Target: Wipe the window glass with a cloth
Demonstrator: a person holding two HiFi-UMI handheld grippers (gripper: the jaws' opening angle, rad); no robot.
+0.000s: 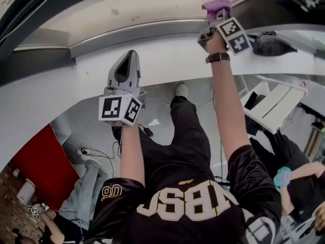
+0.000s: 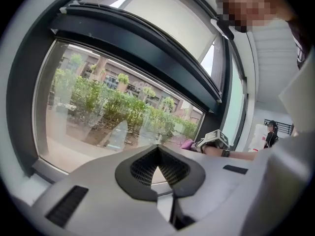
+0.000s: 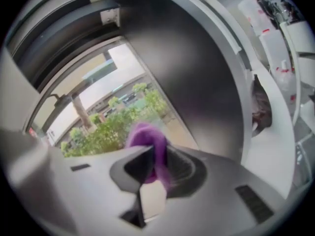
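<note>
In the head view my right gripper (image 1: pixel 217 15) is raised to the window glass (image 1: pixel 147 6) and is shut on a purple cloth (image 1: pixel 217 6) bunched at its tips. The right gripper view shows the cloth (image 3: pixel 146 140) pinched between the jaws of that gripper (image 3: pixel 155 154), with the glass (image 3: pixel 110 104) and greenery behind it. My left gripper (image 1: pixel 130 57) is held lower, over the white sill, jaws shut and empty. In the left gripper view its tips (image 2: pixel 158 150) meet in front of the glass (image 2: pixel 106 112), with the right gripper (image 2: pixel 214 139) and cloth (image 2: pixel 187 143) off to the right.
A white sill (image 1: pixel 167 55) runs below the glass inside a dark frame (image 2: pixel 147 43). A black bag (image 1: pixel 271 43) lies on the sill to the right. A red cabinet (image 1: pixel 43 161), floor cables and other people are behind me. White bottles (image 3: pixel 256 9) stand at the right.
</note>
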